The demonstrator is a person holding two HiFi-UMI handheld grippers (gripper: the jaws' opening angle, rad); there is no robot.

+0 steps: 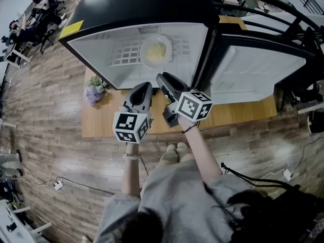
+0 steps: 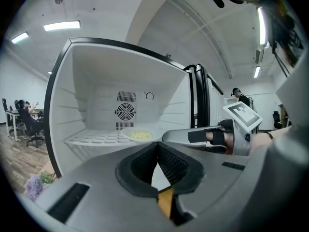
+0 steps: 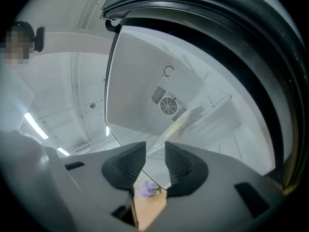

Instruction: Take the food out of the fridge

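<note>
Left gripper [image 2: 157, 149] of mine has its jaws pinched together on nothing, and my right gripper [image 3: 154, 153] stands with jaws parted, empty too. Both sit just before the mouth of the open black fridge with a white lining [image 1: 96, 43]. Inside it, on the white wire shelf [image 1: 121, 55], a round white plate [image 1: 145, 59] carries pale yellow food [image 1: 157, 50] (untouched, apart from both grippers).
</note>
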